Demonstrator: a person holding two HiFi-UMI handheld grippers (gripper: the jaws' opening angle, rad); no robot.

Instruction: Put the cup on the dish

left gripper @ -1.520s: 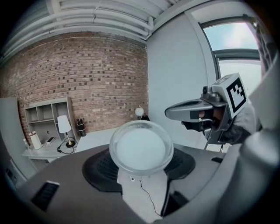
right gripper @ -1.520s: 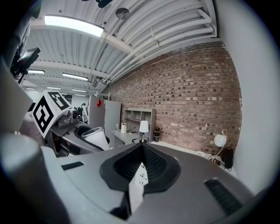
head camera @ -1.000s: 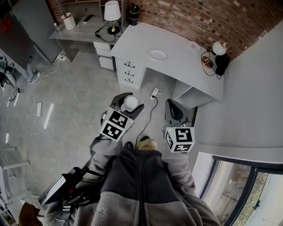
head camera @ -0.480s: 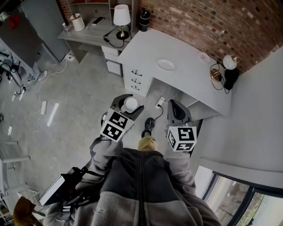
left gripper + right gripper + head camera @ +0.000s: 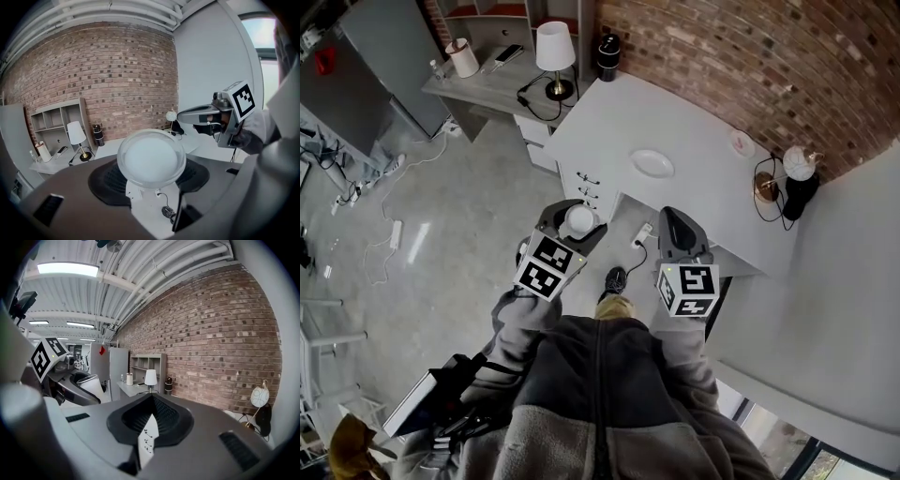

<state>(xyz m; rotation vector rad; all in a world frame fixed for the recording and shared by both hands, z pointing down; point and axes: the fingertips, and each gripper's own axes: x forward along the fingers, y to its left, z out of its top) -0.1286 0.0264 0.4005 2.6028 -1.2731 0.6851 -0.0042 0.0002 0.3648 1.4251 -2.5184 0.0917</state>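
Observation:
A white cup [image 5: 579, 220] sits between the jaws of my left gripper [image 5: 573, 212], mouth up; the left gripper view shows its round rim [image 5: 151, 158] filling the gap. The white dish [image 5: 652, 164] lies on the white desk [image 5: 614, 117], ahead of both grippers and well apart from them. My right gripper [image 5: 677, 226] is held level beside the left one, jaws together with nothing in them. The right gripper view shows the cup [image 5: 92, 386] off to its left. Both grippers hang over the floor in front of the desk's drawers.
A table lamp [image 5: 555, 47] and a dark flask [image 5: 607, 52] stand at the desk's far left corner. A small saucer [image 5: 741, 143] and a globe lamp [image 5: 797, 167] are at its right end. A power strip [image 5: 640, 234] with cable lies on the floor by my shoe [image 5: 615, 279].
The desk and dish have drawn nearer and shifted right in the head view as the person steps forward. Both grippers keep the same pose; the cup stays held.

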